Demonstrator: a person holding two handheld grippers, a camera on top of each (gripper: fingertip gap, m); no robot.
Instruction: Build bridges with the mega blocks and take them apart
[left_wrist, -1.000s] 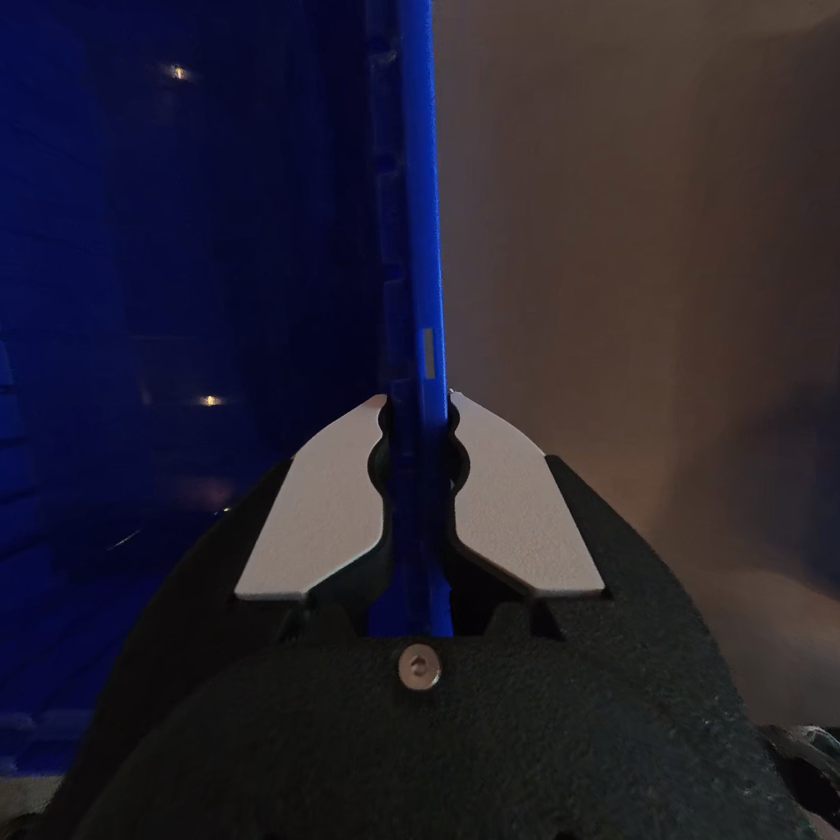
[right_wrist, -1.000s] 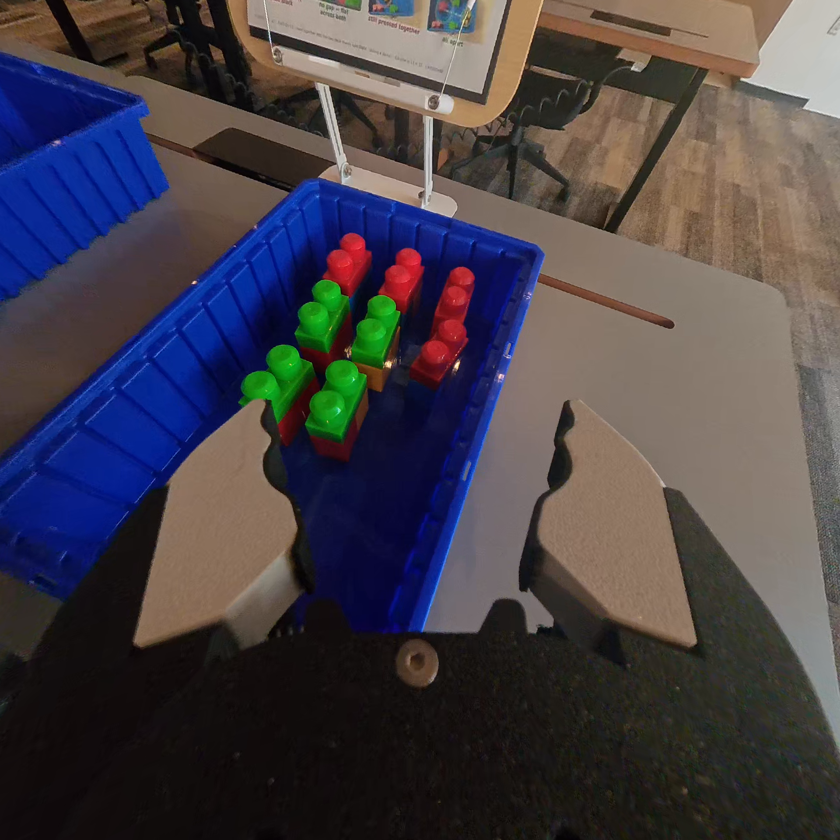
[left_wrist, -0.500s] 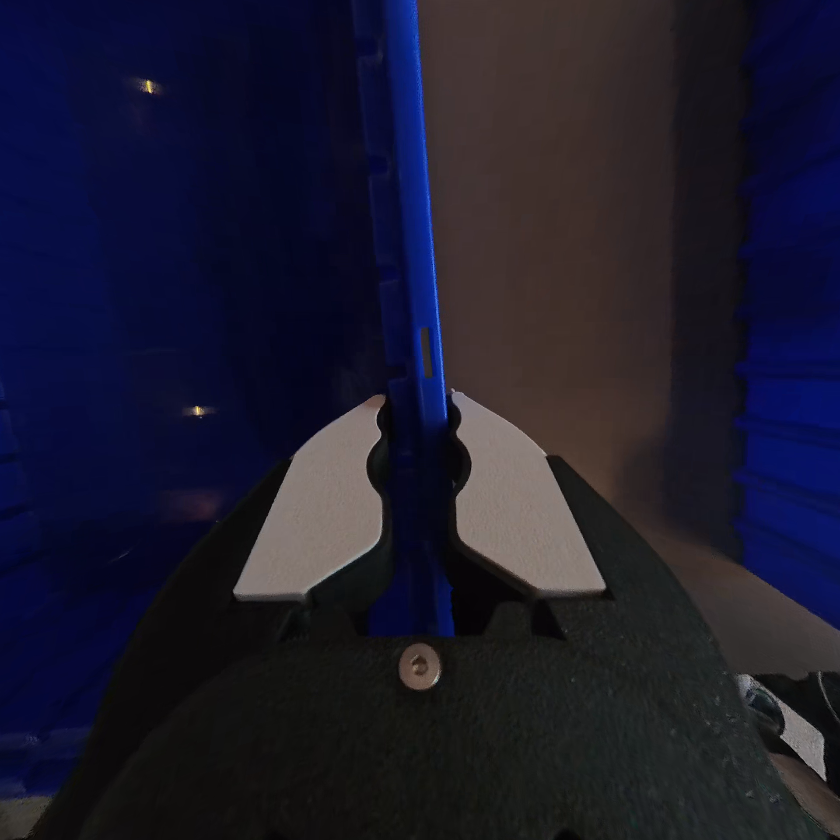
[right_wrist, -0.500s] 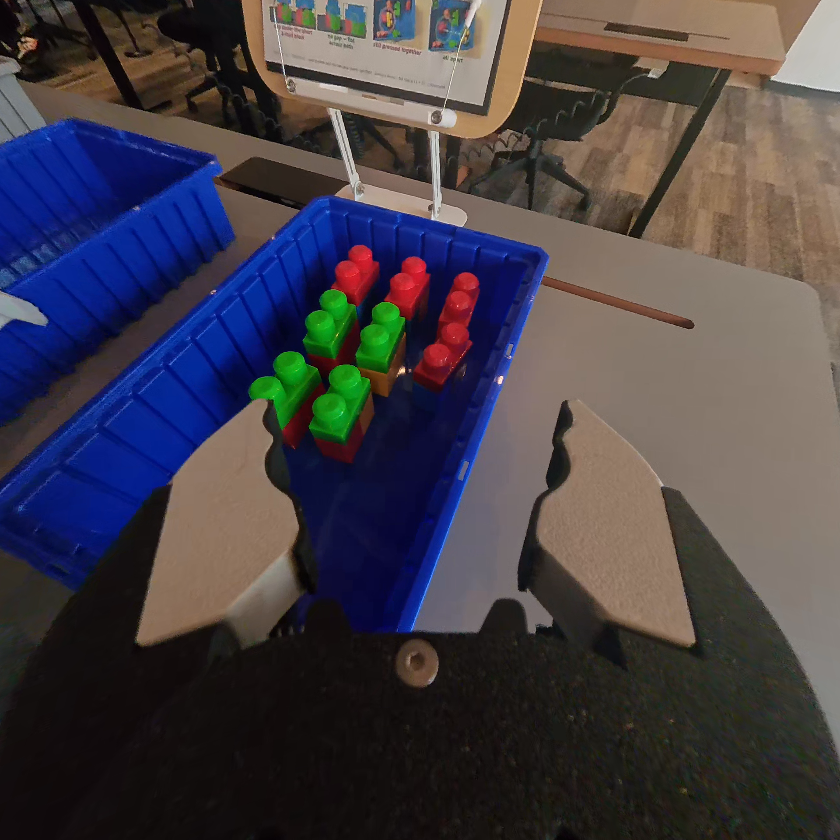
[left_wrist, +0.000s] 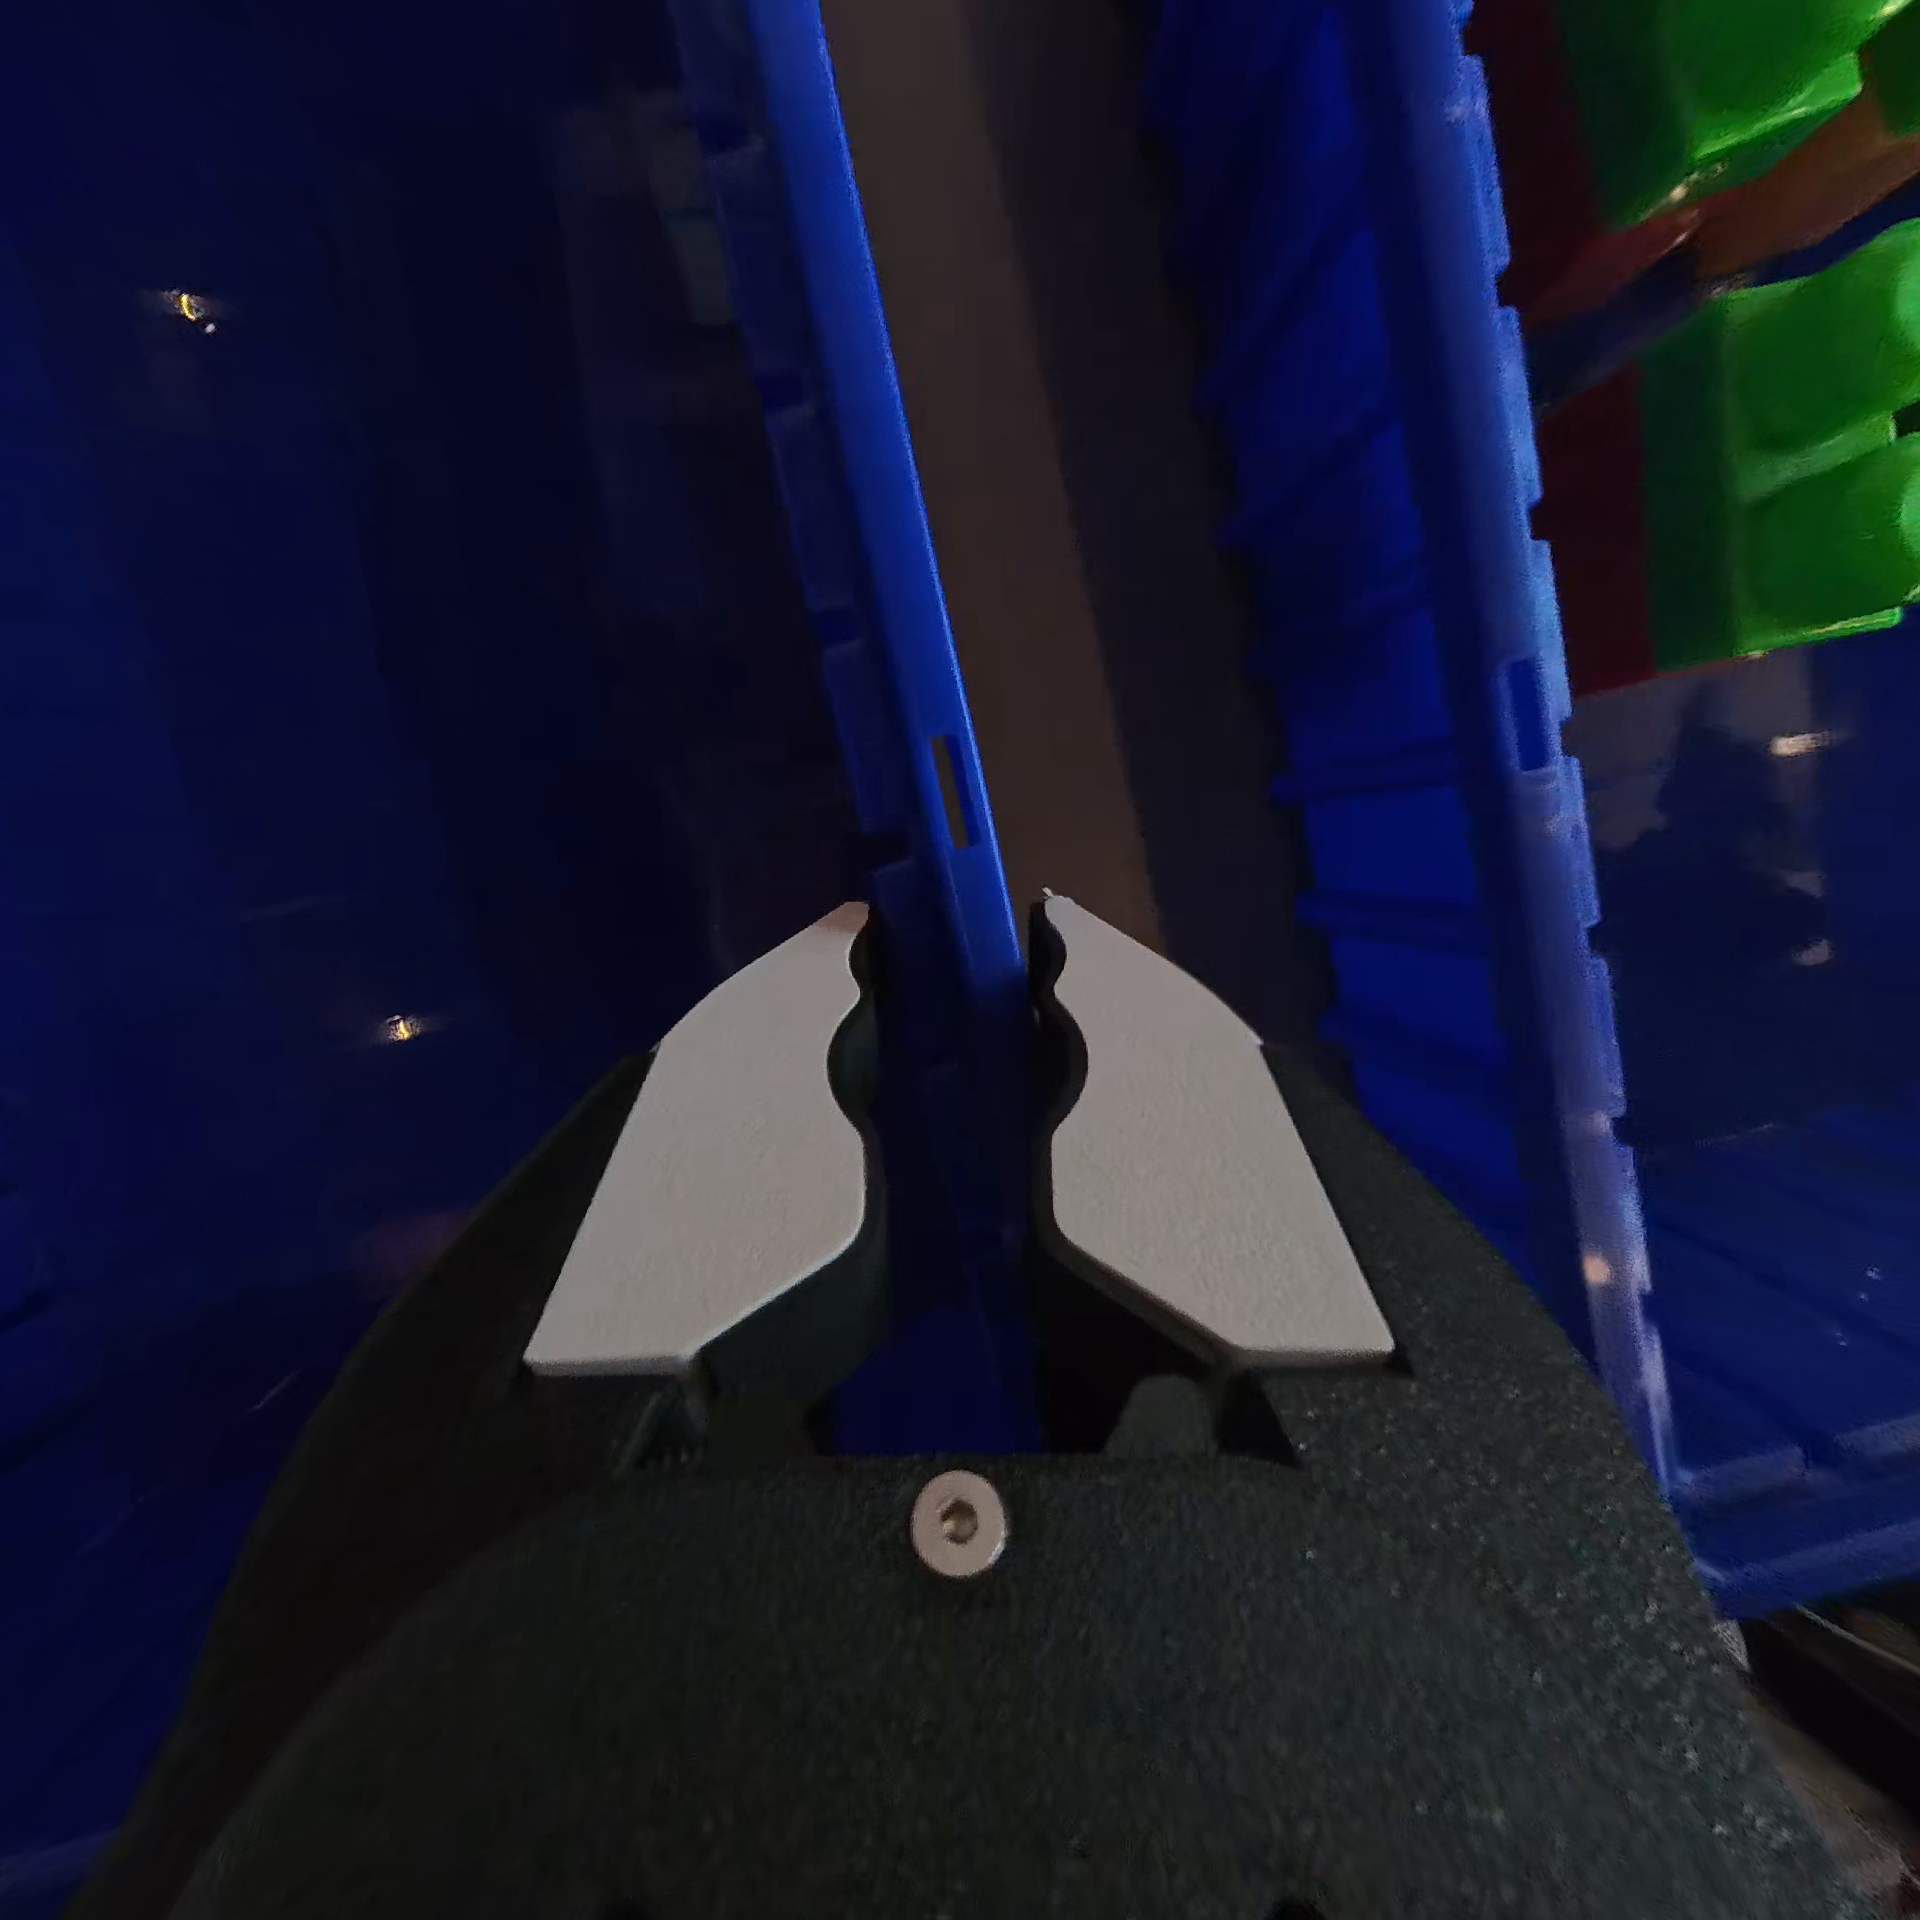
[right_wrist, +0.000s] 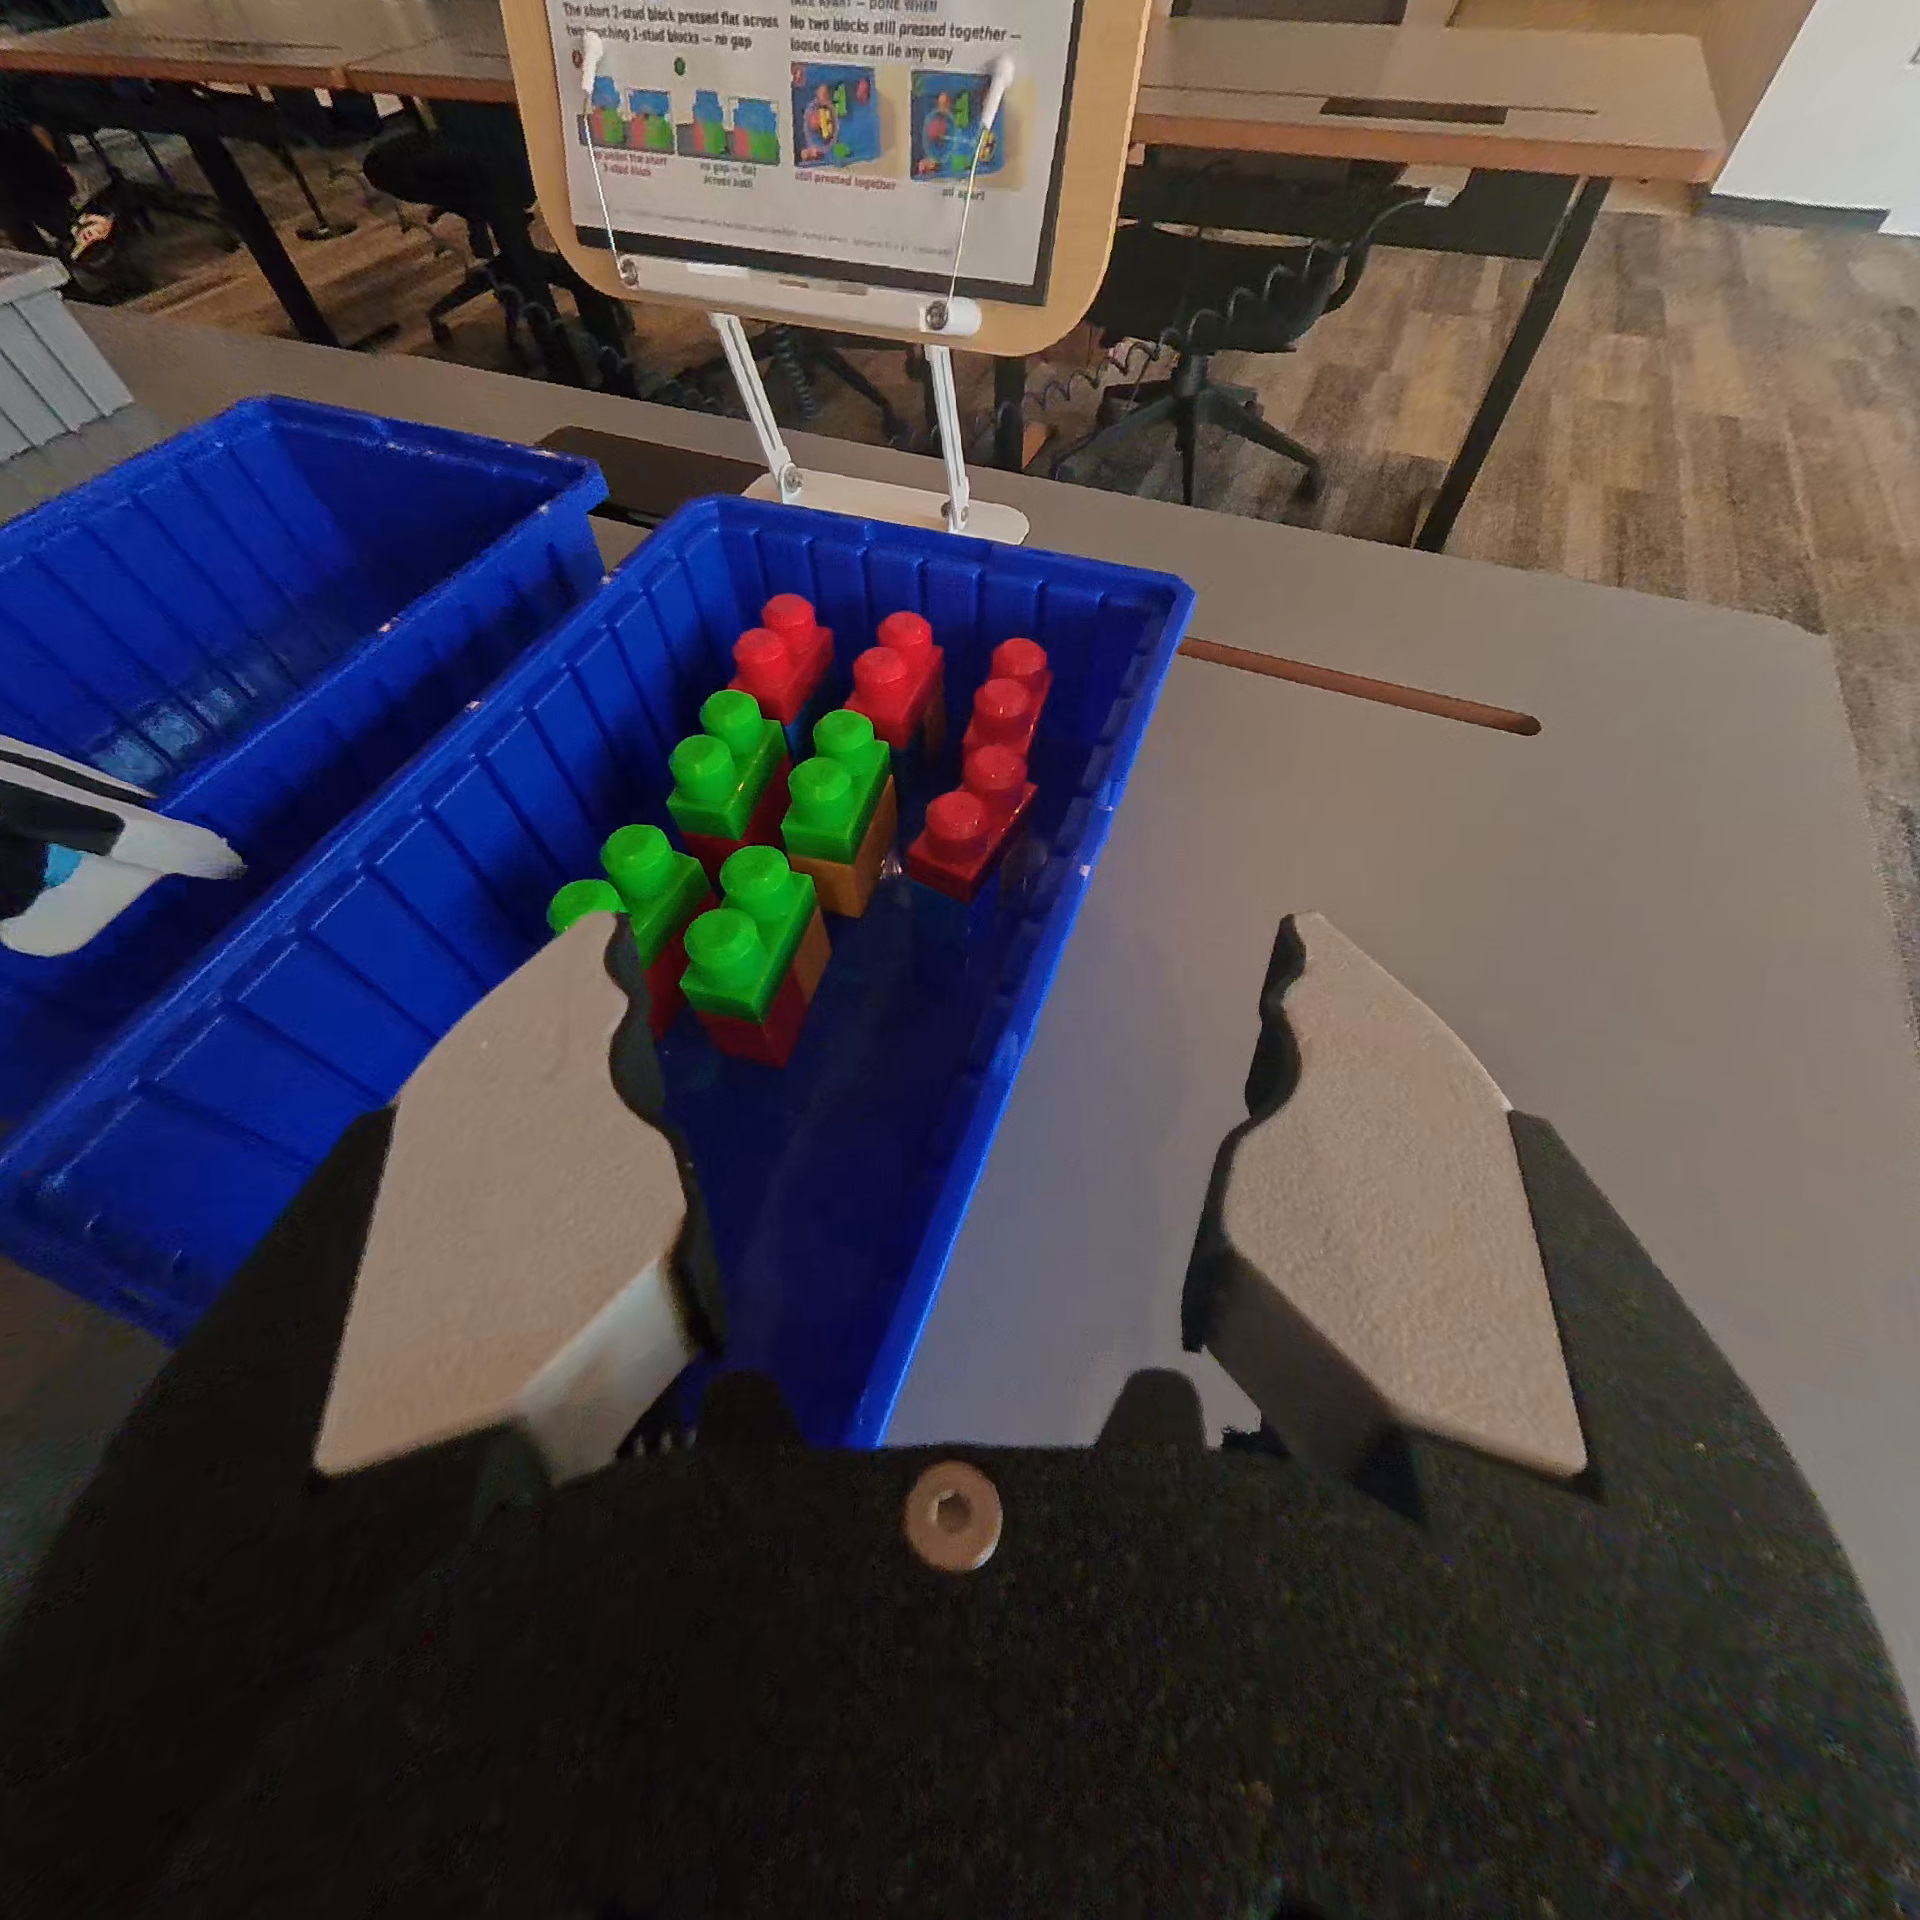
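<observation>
Left tool (left_wrist: 951, 914): pinching the empty bin's wall (left_wrist: 914, 665).
Right tool (right_wrist: 945, 997): spread, nothing held.
Blocks (right_wrist: 821, 790): ahead of the right tool, in the full bin (right_wrist: 343, 966).
Advice: drag the empty bin low and slowly beside the full bin.

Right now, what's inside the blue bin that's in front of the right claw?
The blue bin holds assembled block bridges, four with green tops and three with red tops, standing at its far half. The right claw hides part of its near floor.

The empty bin (right_wrist: 260, 582), pinched in the left gripper (left_wrist: 948, 914), has drawn up beside the block-filled bin (right_wrist: 1091, 831).
</observation>
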